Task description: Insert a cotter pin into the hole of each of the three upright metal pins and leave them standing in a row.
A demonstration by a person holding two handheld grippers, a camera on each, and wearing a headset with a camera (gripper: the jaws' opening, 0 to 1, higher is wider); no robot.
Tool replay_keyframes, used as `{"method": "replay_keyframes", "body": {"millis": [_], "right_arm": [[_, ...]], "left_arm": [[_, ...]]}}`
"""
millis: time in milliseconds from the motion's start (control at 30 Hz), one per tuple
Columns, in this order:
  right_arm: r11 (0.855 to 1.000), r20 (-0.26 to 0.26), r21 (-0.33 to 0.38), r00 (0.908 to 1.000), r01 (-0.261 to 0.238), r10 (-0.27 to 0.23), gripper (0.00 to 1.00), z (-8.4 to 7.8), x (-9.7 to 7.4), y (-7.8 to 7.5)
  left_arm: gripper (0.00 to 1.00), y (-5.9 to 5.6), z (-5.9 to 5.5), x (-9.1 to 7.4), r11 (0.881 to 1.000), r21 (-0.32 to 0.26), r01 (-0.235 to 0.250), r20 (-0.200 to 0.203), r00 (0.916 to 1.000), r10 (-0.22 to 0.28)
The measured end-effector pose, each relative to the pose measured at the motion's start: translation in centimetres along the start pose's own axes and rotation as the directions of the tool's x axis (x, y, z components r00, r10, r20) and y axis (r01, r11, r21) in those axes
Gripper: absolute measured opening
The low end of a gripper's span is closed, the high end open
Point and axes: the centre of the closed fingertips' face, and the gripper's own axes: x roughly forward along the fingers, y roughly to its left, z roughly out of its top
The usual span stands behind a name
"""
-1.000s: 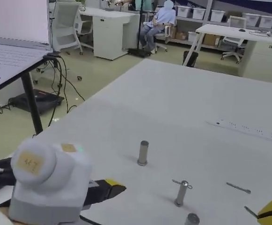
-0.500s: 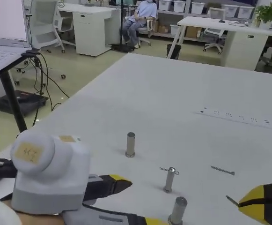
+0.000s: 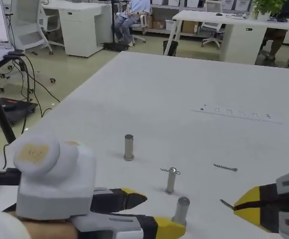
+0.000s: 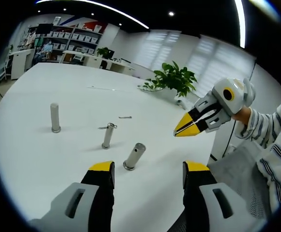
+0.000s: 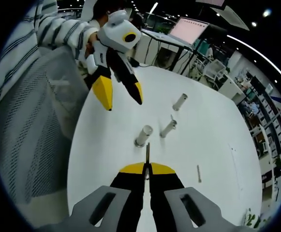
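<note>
Three upright metal pins stand in a row on the white table (image 3: pixel 194 84): the far pin (image 3: pixel 129 147), the middle pin (image 3: pixel 171 180) with a cotter pin through its top, and the near pin (image 3: pixel 181 211). My left gripper (image 3: pixel 164 214) is open, its jaws just left of the near pin (image 4: pixel 134 156). My right gripper (image 3: pixel 239 205) comes in from the right, shut on a cotter pin (image 5: pixel 147 152) that points toward the near pin (image 5: pixel 143 136). A loose cotter pin (image 3: pixel 225 168) lies flat beyond it.
A white power strip (image 3: pixel 236 113) lies across the table further back. A potted plant (image 4: pixel 171 79) stands at the table's far end. Desks, chairs and a seated person are in the room behind. A stand with cables is off the table's left side.
The head camera has tilted and shifted. My right gripper has come closer to the near pin with its cotter pin. My left gripper's jaws have reached forward beside that pin.
</note>
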Motion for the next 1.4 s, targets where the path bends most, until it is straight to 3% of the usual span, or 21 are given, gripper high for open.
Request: {"method": "replay_keyframes", "body": {"millis": [533, 933, 1233, 1400], "right_arm": [[1.0, 0.016, -0.018, 0.9996, 0.022, -0.021, 0.03, 0.9, 0.2, 1.4], [0.999, 0.025, -0.026, 0.9995, 0.019, -0.018, 0.03, 1.8, 1.1, 2.5], [0.999, 0.031, -0.04, 0.9993, 0.021, -0.02, 0.03, 2.5, 1.5, 2.7], [0.999, 0.028, -0.043, 0.9993, 0.026, -0.024, 0.03, 2.6, 1.6, 2.7]], "left_arm": [[0.42, -1.1, 0.1, 1.0, 0.997, -0.049, 0.053, -0.006, 0.9986, -0.053], [0.39, -0.5, -0.7, 1.1, 0.997, -0.067, 0.043, -0.008, 0.999, -0.043], [0.33, -1.2, -0.1, 1.2, 0.994, -0.085, 0.075, 0.012, 0.9971, -0.075], [0.32, -1.2, -0.3, 1.4, 0.996, -0.064, 0.068, -0.011, 0.9976, -0.069]]}}
